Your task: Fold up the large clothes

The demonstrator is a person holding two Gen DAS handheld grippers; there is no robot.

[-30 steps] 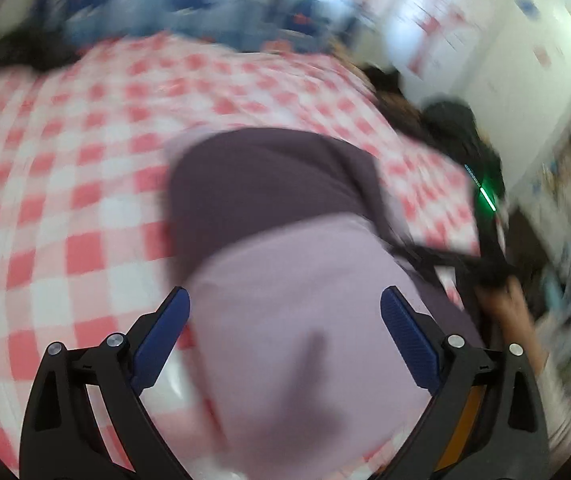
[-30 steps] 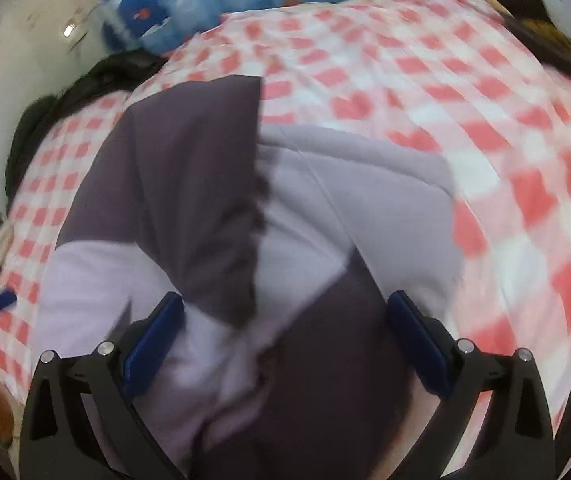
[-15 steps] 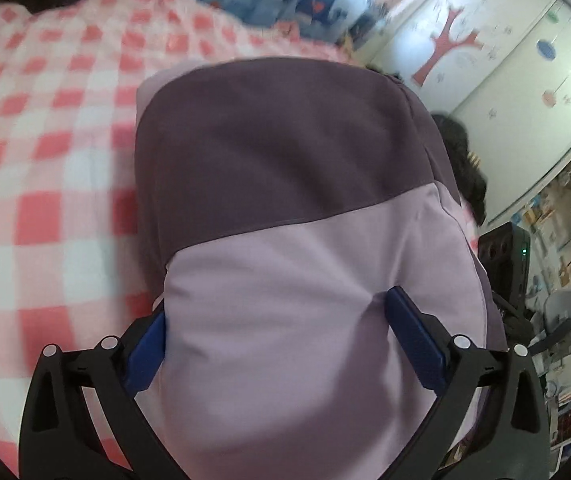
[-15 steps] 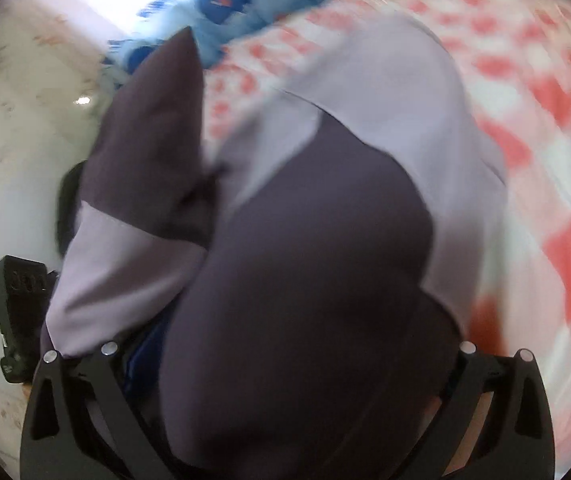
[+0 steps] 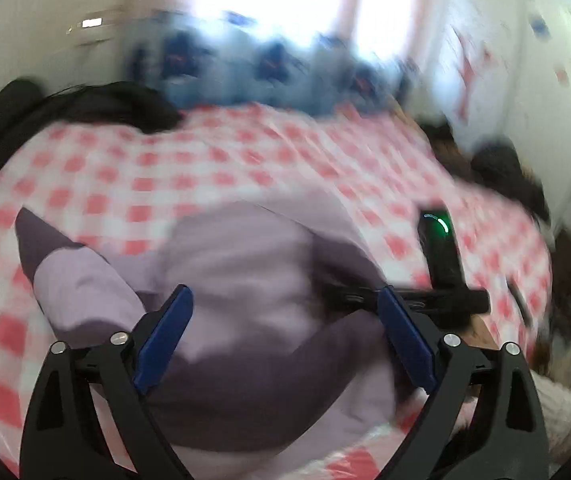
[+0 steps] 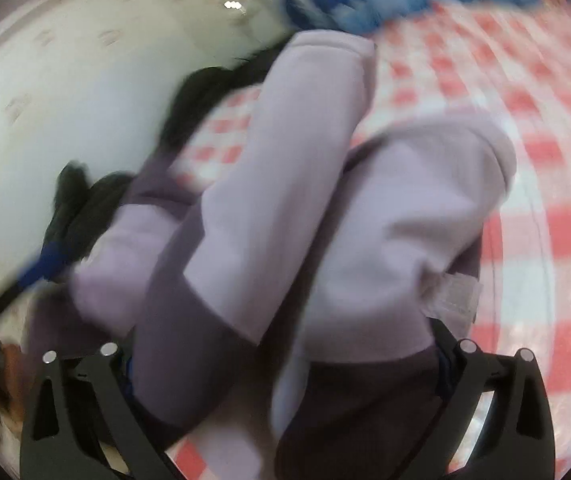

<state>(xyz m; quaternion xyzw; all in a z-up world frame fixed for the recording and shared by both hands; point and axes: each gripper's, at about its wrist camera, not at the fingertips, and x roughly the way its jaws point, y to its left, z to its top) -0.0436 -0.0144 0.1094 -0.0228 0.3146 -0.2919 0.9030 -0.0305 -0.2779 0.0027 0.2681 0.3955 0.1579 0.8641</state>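
One bunched garment [image 5: 245,264], sleeve [image 6: 305,128] away

1. The garment [image 6: 285,208] is soft, matt cloth in pale lilac and dark purple, fleecy-looking; a stitched fabric tab sits at its right edge.
2. The checked cover [image 5: 213,168] over the bed is red and white with a slight plastic sheen at lower frame.
3. The left gripper [image 5: 283,336] has matt black plastic arms, blue matt fingers [image 5: 163,338] and shiny metal screws.
4. The black device [image 5: 441,252] at right looks like smooth plastic.
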